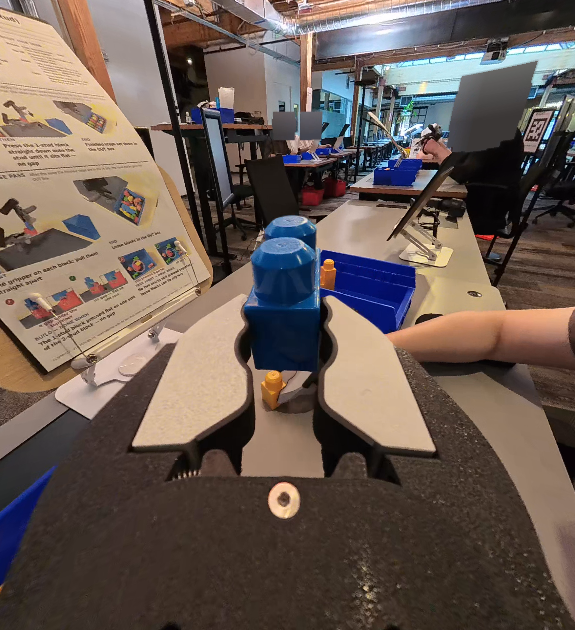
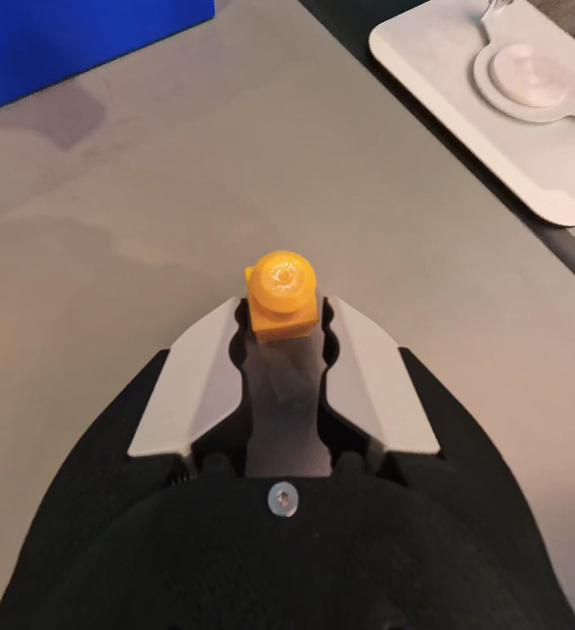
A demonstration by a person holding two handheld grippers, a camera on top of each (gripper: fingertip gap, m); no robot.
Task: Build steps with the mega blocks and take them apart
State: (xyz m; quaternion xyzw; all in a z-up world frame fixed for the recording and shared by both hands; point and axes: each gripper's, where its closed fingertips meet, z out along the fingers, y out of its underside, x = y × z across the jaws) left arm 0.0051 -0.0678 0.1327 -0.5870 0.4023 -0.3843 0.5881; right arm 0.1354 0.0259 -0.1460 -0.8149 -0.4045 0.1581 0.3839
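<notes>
Left wrist view: blue two-stud block (image 1: pixel 284 306) hides part of the blue bin (image 1: pixel 371 293) behind; rear stud half covered by the front one. Orange one-stud block (image 1: pixel 272 388) below, right side hidden by a gripper finger. Instruction sheet (image 1: pixel 57 191) cut off at 9 o'clock.

Right wrist view: motion-blurred; blue box (image 2: pixel 74 44) cut off at 11 o'clock, stand base (image 2: pixel 466 136) at 2 o'clock.

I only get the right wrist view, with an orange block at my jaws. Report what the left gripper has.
Observer: The left gripper is shut on a blue two-stud block, studs up.
Operator: Place it against mine.
Observer: It is held off the table; the orange block sits lower down on the table, apart from it.
Operator: Name what lies beyond.
Observer: A blue bin with another orange block standing in it.
</notes>
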